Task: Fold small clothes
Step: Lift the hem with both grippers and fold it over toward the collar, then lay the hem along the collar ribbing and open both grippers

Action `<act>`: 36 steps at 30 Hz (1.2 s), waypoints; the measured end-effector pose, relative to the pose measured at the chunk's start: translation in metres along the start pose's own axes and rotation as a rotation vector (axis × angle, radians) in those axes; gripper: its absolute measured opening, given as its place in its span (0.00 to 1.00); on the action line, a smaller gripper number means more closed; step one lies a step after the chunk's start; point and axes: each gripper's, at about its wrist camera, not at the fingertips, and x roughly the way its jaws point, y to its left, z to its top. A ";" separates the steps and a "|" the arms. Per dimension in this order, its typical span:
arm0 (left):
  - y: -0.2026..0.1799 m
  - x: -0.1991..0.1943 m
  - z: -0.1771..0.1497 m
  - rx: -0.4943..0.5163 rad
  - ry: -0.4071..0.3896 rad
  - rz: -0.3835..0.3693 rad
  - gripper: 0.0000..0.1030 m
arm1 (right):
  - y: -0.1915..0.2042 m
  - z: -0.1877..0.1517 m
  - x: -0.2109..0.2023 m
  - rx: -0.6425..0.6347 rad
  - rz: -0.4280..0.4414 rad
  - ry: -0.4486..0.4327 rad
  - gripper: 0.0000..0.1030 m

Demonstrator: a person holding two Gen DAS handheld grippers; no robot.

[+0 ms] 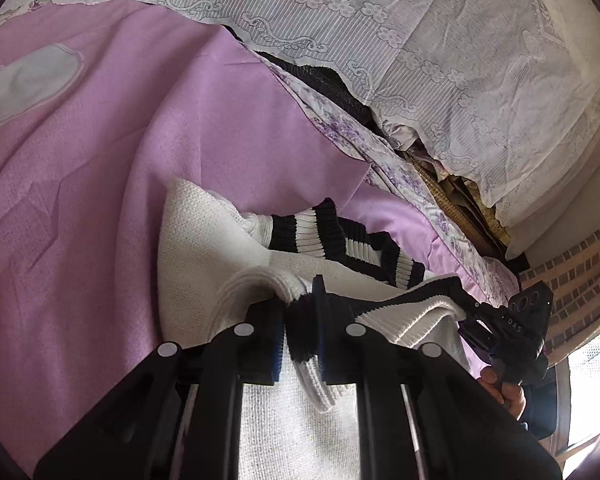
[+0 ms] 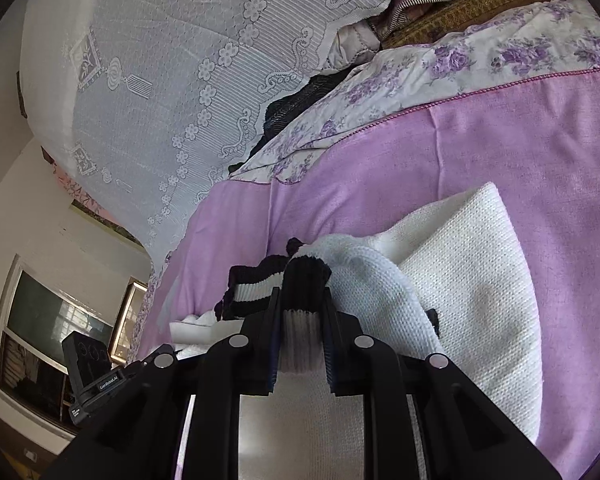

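Both tongs, left and right, are clamped on the black-and-white ribbed edge of a white knitted sweater, which hangs beneath them and spreads ahead onto the lilac bed sheet below a white lace cover.

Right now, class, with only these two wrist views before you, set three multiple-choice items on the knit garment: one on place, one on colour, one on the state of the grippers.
1. The white knit sweater lies on:
A. a lilac sheet
B. a wooden floor
C. a green towel

2. Its ribbed trim is striped:
A. red and white
B. black and white
C. blue and yellow

3. The left gripper and right gripper are:
A. both open
B. one open
C. both shut on the trim

Key: 1 A, lilac sheet surrounds it; 2 B, visible stripes; 3 C, cloth is pinched in each.
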 end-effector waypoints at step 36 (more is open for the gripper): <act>-0.062 0.035 -0.010 0.357 -0.141 0.431 0.66 | 0.043 -0.007 0.025 -0.259 -0.104 -0.026 0.24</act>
